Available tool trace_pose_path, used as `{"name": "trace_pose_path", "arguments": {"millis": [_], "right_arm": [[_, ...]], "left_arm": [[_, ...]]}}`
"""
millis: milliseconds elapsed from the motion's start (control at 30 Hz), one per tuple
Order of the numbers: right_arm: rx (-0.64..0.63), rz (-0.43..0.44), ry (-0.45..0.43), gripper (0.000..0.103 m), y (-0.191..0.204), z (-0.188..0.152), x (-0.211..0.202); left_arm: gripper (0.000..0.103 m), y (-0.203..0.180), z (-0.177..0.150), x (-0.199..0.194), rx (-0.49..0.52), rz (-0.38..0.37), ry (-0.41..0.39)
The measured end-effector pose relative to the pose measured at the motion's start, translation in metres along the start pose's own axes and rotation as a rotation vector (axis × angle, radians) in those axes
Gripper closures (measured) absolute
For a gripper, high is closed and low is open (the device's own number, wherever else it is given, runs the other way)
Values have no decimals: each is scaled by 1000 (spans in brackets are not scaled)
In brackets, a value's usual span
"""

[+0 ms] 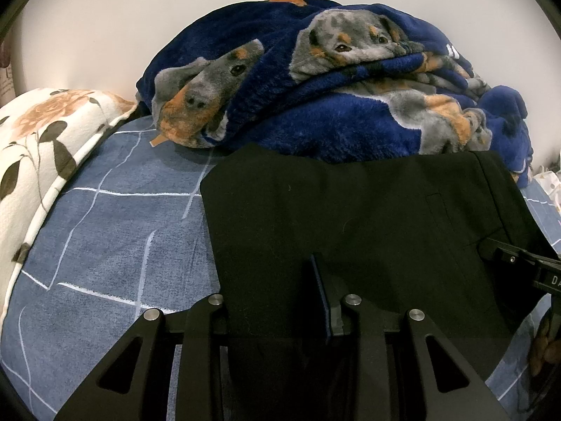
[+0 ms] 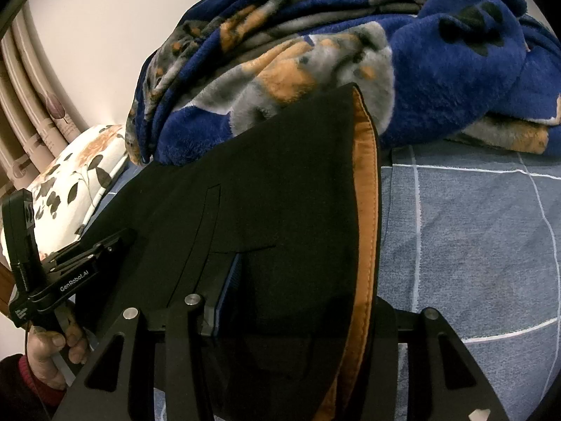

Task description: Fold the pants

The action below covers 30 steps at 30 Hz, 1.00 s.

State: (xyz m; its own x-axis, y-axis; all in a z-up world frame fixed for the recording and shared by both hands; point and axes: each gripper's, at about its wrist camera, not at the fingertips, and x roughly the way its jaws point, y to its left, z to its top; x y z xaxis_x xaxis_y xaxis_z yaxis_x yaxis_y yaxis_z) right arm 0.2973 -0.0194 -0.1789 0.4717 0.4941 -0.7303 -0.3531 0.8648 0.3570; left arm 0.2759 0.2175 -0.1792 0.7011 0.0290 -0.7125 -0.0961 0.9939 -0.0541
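Black folded pants (image 1: 350, 217) spread across the blue bedsheet with white grid lines (image 1: 105, 231), far edge pushed up against the heaped navy fleece blanket printed with grey-and-tan dogs (image 1: 315, 80). White pillow with brown flower and dark leaf print (image 1: 38, 133) off at the left end of the bed, clear of the pants.

Left gripper (image 1: 277, 301) down at the near edge of the pants, black cloth running in between its two fingers, the blue-padded finger (image 1: 320, 294) tight against the fabric on one side, the other finger buried under the cloth. Pinching the near hem of the pants, jaws narrowed onto the bunched fabric.

Right gripper (image 2: 298, 301) likewise at the near edge, further along toward the waistband end. Thick wad of cloth between the fingers, tan-orange waistband lining (image 2: 366, 210) showing along the upturned edge, blue pad (image 2: 228, 287) pressed against the fabric. Clamped on the pants, fold lifted and tented up over the jaws.

Both grippers side by side on the same near edge, angled downward toward the bed. A hand (image 2: 52, 347) with a dark red cuff wrapped round the handle of the left gripper, low left in the right wrist view. Beige pleated curtain (image 2: 31, 112) behind the pillow.
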Motion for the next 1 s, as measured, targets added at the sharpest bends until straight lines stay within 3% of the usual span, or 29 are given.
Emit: {"name": "trace_pose_path", "arguments": {"millis": [1000], "right_arm": [[-14, -10, 2, 54, 1, 0, 2]], "left_arm": [[69, 1, 1, 0, 1, 0, 0]]}}
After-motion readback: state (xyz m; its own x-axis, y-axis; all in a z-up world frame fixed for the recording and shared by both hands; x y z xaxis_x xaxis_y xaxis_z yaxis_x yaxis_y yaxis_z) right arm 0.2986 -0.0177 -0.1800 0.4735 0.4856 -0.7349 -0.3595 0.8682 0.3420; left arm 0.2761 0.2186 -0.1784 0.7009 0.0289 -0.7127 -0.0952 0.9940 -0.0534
